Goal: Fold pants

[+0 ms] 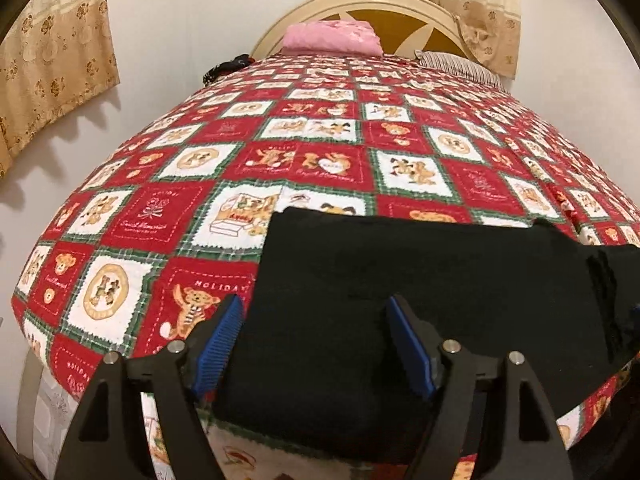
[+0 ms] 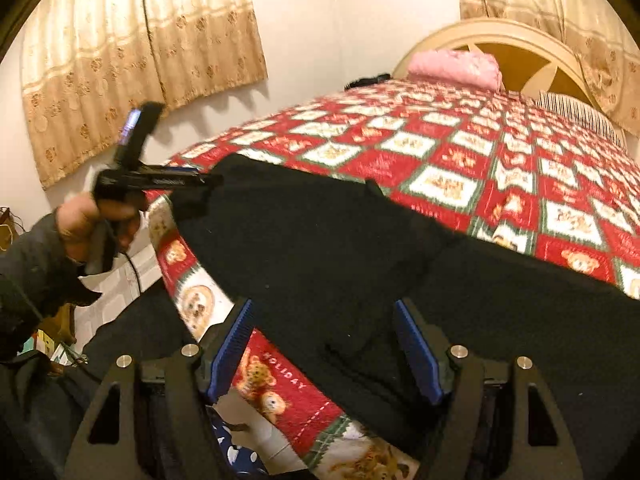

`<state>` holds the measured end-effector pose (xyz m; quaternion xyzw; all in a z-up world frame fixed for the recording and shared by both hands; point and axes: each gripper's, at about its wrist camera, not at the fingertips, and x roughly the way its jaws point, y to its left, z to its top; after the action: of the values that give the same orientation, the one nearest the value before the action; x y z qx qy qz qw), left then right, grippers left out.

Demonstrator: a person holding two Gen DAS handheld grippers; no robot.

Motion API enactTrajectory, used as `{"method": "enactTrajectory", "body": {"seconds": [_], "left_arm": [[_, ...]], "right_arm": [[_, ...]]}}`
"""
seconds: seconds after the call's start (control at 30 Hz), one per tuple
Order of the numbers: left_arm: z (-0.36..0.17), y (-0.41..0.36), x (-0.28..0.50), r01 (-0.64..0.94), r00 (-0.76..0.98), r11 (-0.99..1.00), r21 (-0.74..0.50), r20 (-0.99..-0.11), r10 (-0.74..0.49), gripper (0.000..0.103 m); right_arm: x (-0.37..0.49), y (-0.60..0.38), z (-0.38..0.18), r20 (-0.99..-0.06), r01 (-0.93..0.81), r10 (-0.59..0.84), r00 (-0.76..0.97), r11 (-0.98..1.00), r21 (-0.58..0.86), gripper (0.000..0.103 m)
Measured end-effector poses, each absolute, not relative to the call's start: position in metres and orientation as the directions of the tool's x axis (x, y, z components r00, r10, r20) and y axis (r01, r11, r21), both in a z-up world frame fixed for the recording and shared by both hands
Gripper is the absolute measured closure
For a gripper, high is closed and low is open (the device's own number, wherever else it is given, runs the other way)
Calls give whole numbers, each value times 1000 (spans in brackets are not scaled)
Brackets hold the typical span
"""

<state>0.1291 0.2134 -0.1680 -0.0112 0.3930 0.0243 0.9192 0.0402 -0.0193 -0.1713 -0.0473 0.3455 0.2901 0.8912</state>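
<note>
Black fabric pants (image 1: 400, 272) lie on the red teddy-bear bedspread (image 1: 280, 128), folds indistinct. Left hand-held gripper (image 1: 316, 344) and right hand-held gripper (image 2: 324, 352) gape wide, holding nothing; only the right view shows the person's left hand (image 2: 86, 220).

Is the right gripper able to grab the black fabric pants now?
Probably yes. The right gripper is open, with the black fabric pants lying flat on the red teddy-bear bedspread right between its fingers, nothing blocking.

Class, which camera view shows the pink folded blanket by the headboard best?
The left wrist view: the pink blanket lies near centre, sharp, its whole width clear. The right wrist view shows the same blanket, off to one side and blurred.
</note>
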Motion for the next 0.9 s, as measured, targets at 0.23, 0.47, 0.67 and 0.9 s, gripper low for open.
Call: {"method": "enactTrajectory", "body": {"seconds": [0.23, 0.47, 0.67, 0.9], "left_arm": [[-181, 225, 136, -75, 680, 996, -37, -733, 24, 16], [-187, 238, 141, -71, 692, 992, -105, -721, -27, 5], [-185, 245, 140, -49, 700, 986, -159, -710, -80, 17], [-178, 231, 134, -40, 674, 992, -123, -736, -65, 38]], "right_arm": [[38, -22, -173, -628, -545, 489, 605, 830, 121, 30], [36, -29, -173, -612, -522, 488, 622, 841, 141, 30], [36, -33, -172, -597, -509, 489, 636, 847, 152, 30], [36, -36, -172, -588, -503, 490, 644, 850, 157, 30]]}}
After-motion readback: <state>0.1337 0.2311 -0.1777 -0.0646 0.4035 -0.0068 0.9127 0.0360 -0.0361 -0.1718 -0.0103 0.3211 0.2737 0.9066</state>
